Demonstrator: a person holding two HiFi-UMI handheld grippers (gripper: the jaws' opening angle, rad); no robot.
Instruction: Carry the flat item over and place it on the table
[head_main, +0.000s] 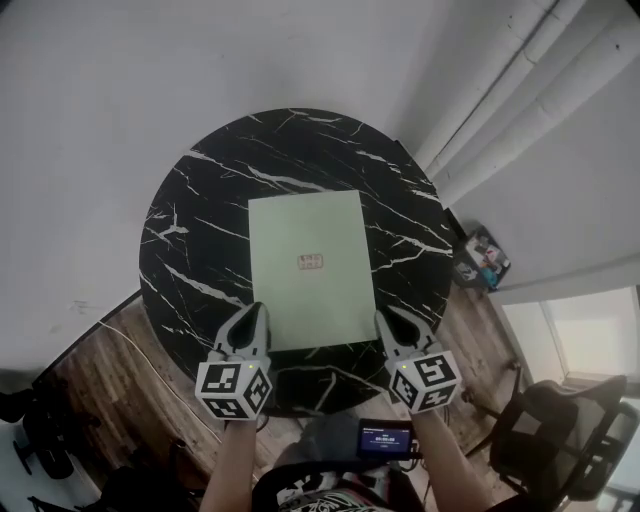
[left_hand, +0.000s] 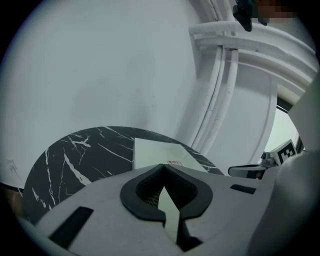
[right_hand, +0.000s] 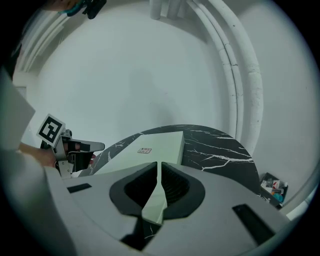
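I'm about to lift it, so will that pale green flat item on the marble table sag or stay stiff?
Probably stiff: the flat item shows straight edges and some side thickness, like a shallow box. Likely light, as the left gripper and right gripper hold only its near corners. It might slide easily on the glossy table.

One round black marble table (head_main: 190, 250). One pale green flat sheet (head_main: 310, 300), bearing one small red label (head_main: 311, 262). Two grippers, a left gripper (head_main: 260, 310) and a right gripper (head_main: 382, 316), each with one marker cube (head_main: 234, 388), so two cubes. One black office chair (head_main: 550, 425). One small screen device (head_main: 387, 437). Several white wall pipes (head_main: 520, 90), exact number unclear.
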